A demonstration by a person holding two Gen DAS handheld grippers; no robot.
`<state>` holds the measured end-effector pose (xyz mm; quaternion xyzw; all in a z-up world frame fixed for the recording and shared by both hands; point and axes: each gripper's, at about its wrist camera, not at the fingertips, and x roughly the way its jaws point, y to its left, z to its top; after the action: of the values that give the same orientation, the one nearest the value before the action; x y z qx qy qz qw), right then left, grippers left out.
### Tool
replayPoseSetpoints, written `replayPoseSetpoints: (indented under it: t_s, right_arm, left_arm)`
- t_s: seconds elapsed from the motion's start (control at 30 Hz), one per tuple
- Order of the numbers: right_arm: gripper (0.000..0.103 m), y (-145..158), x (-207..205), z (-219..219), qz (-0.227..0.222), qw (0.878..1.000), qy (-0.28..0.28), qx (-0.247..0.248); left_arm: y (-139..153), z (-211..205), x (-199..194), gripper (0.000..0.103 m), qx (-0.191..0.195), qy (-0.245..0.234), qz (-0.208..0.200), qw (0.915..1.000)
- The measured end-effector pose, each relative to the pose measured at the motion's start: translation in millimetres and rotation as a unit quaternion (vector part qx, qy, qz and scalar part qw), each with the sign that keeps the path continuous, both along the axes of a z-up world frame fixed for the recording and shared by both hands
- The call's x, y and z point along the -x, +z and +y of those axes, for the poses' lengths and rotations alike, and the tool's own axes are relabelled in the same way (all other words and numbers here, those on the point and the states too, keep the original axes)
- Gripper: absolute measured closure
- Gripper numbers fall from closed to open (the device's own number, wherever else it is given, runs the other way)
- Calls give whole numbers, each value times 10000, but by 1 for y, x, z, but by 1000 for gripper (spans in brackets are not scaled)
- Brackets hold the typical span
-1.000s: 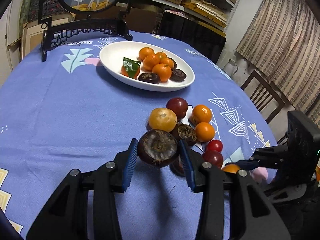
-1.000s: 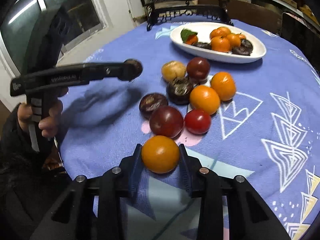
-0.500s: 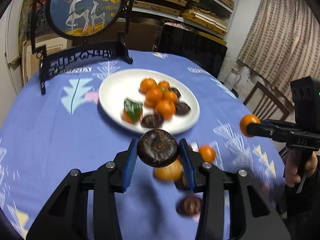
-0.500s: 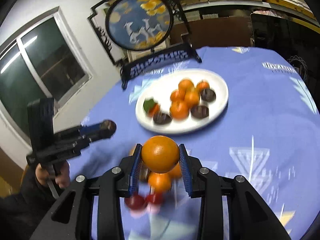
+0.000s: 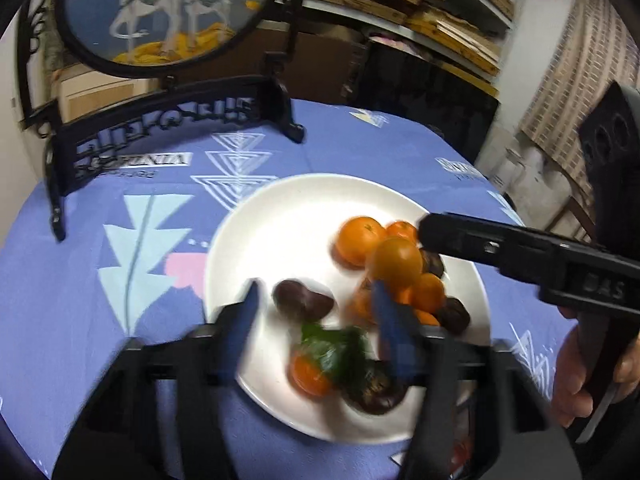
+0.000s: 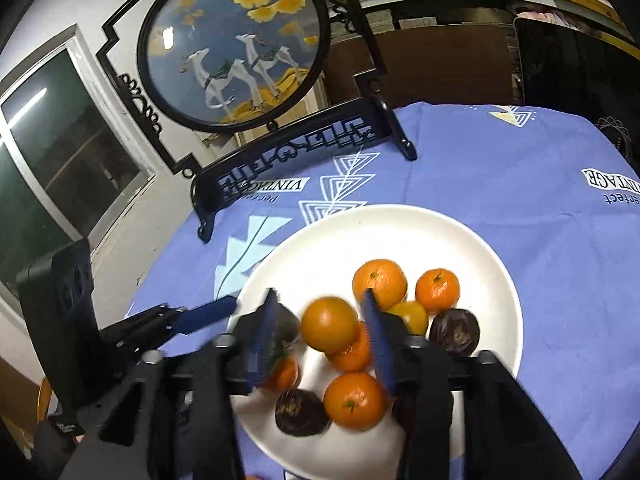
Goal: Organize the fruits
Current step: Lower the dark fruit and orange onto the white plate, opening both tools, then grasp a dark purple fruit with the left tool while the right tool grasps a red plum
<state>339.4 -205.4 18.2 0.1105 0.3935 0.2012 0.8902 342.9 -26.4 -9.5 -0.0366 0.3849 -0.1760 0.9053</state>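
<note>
In the left wrist view the left tool (image 5: 316, 320) hangs over the white plate (image 5: 280, 216), its two blue fingers (image 5: 244, 320) spread wide with nothing pinched between them. A dark purple fruit (image 5: 304, 300) lies on the plate in the gap between those fingers, apart from both. Lower in the frame sit a small orange with a green leaf (image 5: 332, 350) over it and another dark fruit (image 5: 376, 388), both blurred.

The right tool (image 5: 404, 264) reaches in from the right edge of that view; at its tip, above the cluster of oranges (image 5: 360, 240) on the right half of the plate, is an orange fruit (image 5: 396, 264).

In the right wrist view that tool's blue fingers (image 6: 376, 340) stand parted, and the orange fruit (image 6: 330, 324) sits between them with a visible gap on each side, so it is not squeezed. Whether it rests on the pile or is in mid-air cannot be told. Oranges (image 6: 380, 282) and dark fruits (image 6: 454, 330) fill the lower part of the plate (image 6: 400, 232).

The plate sits on a desk covered by a blue patterned cloth (image 6: 500, 184). A round deer picture in a black stand (image 6: 236, 48) rises at the upper left, beyond the plate.
</note>
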Motion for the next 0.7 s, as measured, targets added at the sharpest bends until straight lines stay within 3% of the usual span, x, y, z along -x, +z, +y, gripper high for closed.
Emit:
replayPoseSetpoints:
  t_s: [0.03,0.17,0.37,0.7]
  right_arm:
    - [46,2,3,-2,-71,10000,-30,-12]
    - [46,7,31,-15,-149,9999,-21,-58]
    - [44,1,110,-31,-147,9996,197,102]
    - [44,-50,251,-9,122,9908,1174,665]
  left_arm:
    - [2,3,4,23,76,43,-88,9999]
    - [12,8,32,23,137,-111,-199,9996]
    - [7,6,117,20,-185,-598,-276,9977]
    - [-30,13,223,20,-609,-975,-16,9934]
